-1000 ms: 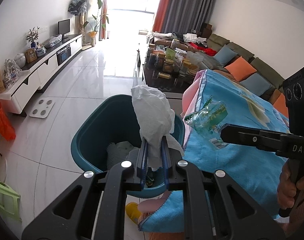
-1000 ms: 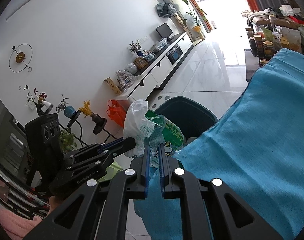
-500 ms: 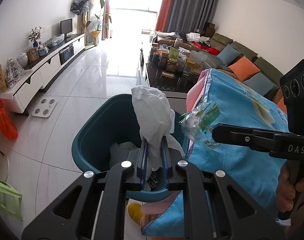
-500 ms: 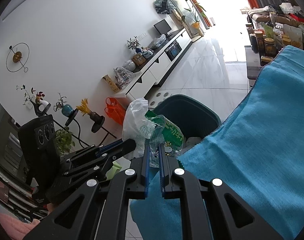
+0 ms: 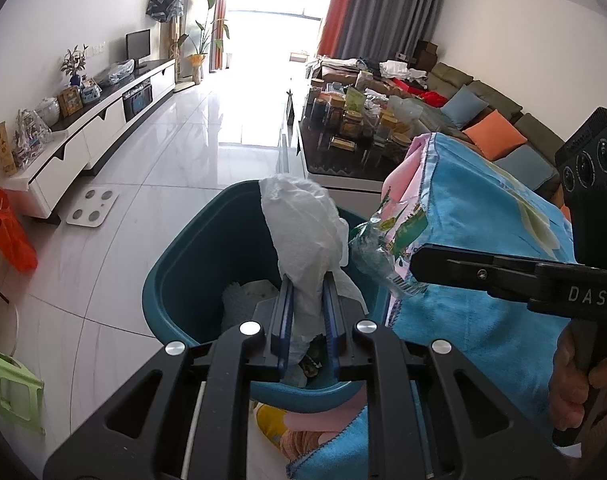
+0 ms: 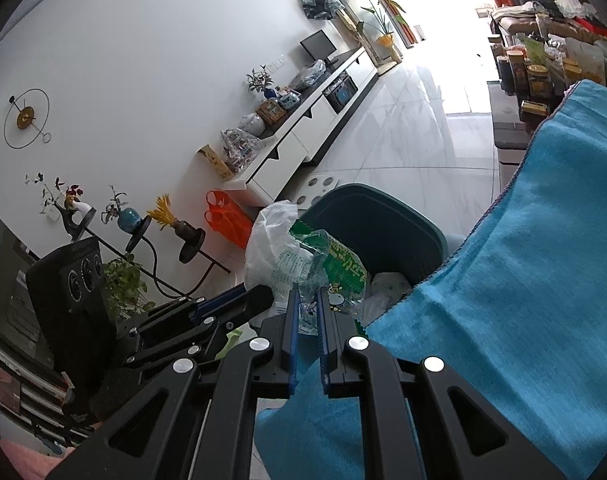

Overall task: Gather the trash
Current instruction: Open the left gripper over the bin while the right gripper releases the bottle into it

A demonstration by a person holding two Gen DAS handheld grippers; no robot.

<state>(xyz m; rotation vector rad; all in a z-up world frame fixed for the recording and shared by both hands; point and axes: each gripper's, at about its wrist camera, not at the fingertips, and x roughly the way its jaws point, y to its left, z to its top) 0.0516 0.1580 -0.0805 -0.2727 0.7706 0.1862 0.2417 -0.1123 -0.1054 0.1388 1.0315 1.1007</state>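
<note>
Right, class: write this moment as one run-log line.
left tool: shut on tissue, over bin | right tool: shut on wrapper, near bin rim | both pieces unreleased

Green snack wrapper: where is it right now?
The green snack wrapper is clamped in the right tongs, just right of the white tissue, at the teal bin rim.
</note>
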